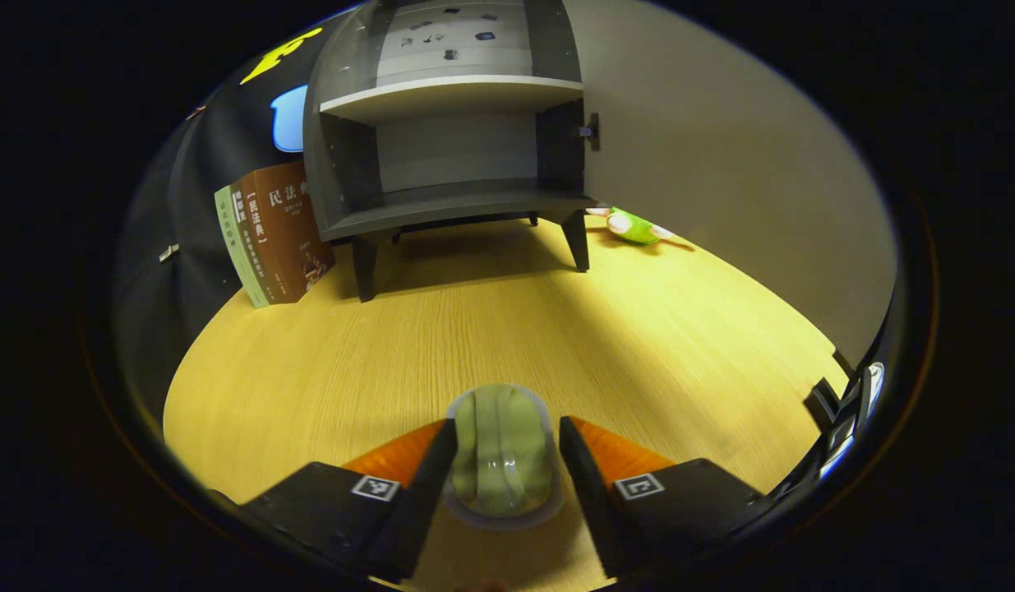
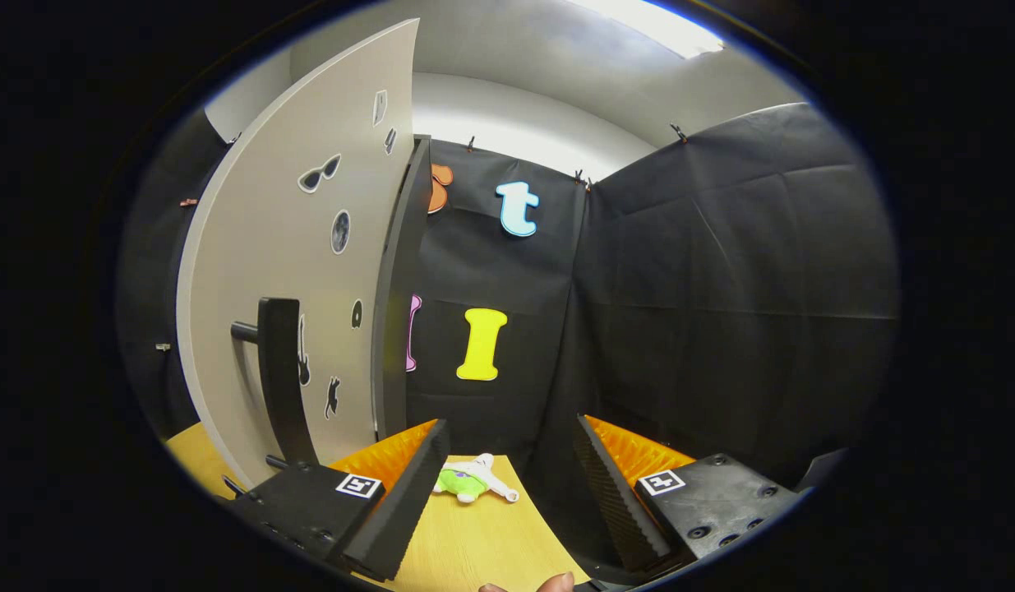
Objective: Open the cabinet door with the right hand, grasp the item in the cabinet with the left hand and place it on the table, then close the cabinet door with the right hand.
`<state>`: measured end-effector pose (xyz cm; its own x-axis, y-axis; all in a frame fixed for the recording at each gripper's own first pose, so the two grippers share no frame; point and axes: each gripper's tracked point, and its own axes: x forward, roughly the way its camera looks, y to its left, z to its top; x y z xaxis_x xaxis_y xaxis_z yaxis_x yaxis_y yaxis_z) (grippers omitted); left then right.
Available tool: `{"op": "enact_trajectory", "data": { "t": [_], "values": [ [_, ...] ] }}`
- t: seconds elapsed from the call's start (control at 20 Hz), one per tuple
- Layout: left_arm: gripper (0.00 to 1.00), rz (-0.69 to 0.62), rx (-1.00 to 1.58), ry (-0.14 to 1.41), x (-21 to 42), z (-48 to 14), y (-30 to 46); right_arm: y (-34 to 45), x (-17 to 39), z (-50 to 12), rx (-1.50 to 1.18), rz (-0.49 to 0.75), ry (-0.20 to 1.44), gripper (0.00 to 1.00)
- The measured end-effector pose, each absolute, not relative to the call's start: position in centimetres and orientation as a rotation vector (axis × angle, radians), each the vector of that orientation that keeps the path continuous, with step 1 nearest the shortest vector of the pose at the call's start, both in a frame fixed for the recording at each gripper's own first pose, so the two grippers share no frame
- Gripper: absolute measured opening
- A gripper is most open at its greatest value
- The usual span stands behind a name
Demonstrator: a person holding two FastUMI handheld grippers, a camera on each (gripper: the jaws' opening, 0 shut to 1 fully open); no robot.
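Left tongs [image 1: 507, 456] clamp green item [image 1: 501, 450] — long axis pointing ahead toward cabinet [image 1: 449, 131]; right tongs [image 2: 507, 477] apart.

Left of frame, left gripper view: brown book [image 1: 287, 234] leaning beside the cabinet, cover title reads 民法典 in white brackets; smaller print illegible. Green book [image 1: 230, 247] next to it has spine text, too small to read. Square coded markers on gripper bodies, no legible characters.
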<state>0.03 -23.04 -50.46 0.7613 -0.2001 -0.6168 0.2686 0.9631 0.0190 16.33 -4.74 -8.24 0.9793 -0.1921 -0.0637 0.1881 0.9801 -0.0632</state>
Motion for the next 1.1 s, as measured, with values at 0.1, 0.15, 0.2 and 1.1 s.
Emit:
{"op": "enact_trajectory", "data": {
  "t": [0.1, 0.15, 0.2, 1.1],
  "values": [
    [0.99, -0.265, 0.085, 0.642, 0.3, -49.7, -22.9, -4.7, 16.1, -8.1, -0.047, -0.194, 0.07, 0.98],
    [0.98, -0.273, 0.059, 0.637, 0.4, -49.1, -23.1, -4.7, 16.1, -8.1, -0.043, -0.196, 0.068, 0.98],
    [0.97, -0.278, 0.032, 0.635, 0.4, -48.3, -23.1, -4.7, 16.0, -8.0, -0.041, -0.199, 0.065, 0.98],
    [0.96, -0.216, -0.06, 0.246, 3.4, -15.8, -10.6, -4.2, 15.5, -7.9, 0.02, -0.196, 0.083, 0.98]
  ]
}}
